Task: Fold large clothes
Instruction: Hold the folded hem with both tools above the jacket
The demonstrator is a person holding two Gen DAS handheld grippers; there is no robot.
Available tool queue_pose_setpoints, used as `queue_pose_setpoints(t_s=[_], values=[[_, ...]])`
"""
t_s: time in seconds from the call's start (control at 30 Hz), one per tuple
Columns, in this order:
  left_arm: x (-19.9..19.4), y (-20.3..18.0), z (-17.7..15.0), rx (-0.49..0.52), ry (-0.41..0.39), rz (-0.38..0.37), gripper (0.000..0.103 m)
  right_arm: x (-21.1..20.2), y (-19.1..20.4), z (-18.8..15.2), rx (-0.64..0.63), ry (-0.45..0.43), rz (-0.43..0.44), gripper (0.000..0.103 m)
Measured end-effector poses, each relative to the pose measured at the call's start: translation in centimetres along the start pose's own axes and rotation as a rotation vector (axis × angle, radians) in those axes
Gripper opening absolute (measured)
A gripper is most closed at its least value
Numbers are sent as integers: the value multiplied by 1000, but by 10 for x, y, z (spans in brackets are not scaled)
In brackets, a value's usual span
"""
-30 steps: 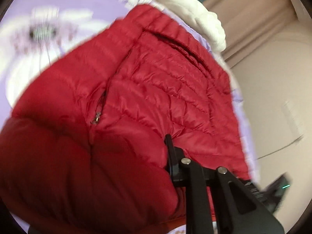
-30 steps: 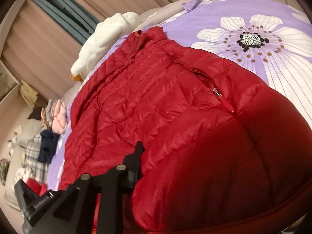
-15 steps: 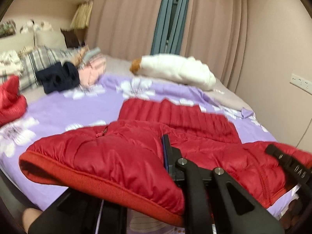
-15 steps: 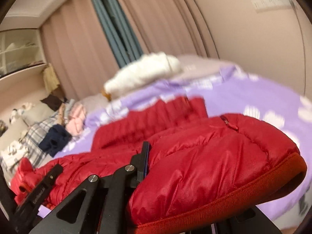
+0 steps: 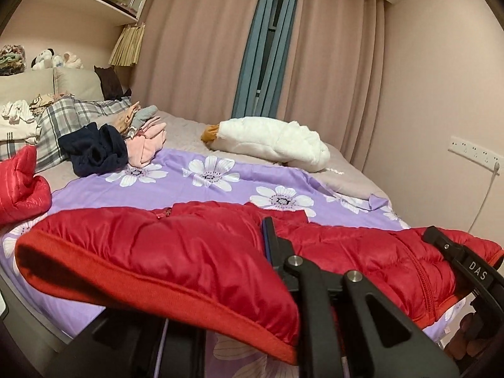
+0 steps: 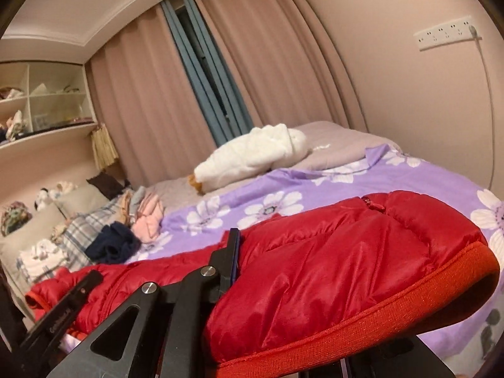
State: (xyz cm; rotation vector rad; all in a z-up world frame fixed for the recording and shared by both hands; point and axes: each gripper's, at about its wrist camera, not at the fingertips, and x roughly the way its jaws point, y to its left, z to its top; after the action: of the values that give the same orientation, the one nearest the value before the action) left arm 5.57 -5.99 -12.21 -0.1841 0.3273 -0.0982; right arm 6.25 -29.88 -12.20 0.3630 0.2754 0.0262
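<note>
A red quilted puffer jacket (image 5: 189, 252) lies across the near part of the bed, its ribbed hem lifted toward me. My left gripper (image 5: 267, 242) is shut on the hem; the fabric drapes over the lower finger and hides it. In the right wrist view the same jacket (image 6: 346, 252) bulges to the right of my right gripper (image 6: 234, 252), which is shut on another part of the hem. Each view catches the other gripper at its edge: the right gripper (image 5: 463, 264) at the far end of the hem, the left gripper (image 6: 72, 299) at lower left.
The bed carries a purple flowered sheet (image 5: 220, 173). A white plush goose (image 5: 271, 141) lies at the far side. Loose clothes (image 5: 94, 151) and a second red garment (image 5: 22, 182) are piled at the left, by the pillows. A wall socket with a cable (image 5: 472, 154) is on the right.
Both grippers have risen with the jacket's hem in them. The views have tipped up from looking down on the jacket to looking level across the bed.
</note>
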Motion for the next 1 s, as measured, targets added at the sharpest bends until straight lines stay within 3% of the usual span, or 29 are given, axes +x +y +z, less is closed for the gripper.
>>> queue_pose_setpoints(t_s=[0.43, 0.63, 0.77, 1.0], values=[[-30, 3, 13, -21, -80, -36, 15, -27, 17, 9, -78, -79, -5, 14], [-3, 3, 9, -19, -22, -19, 16, -4, 9, 5, -66, -36, -25, 14], [20, -1, 13, 1, -34, -7, 17, 14, 5, 10, -70, -22, -24, 14], [107, -1, 27, -15, 19, 27, 17, 83, -3, 26, -101, 29, -41, 14]])
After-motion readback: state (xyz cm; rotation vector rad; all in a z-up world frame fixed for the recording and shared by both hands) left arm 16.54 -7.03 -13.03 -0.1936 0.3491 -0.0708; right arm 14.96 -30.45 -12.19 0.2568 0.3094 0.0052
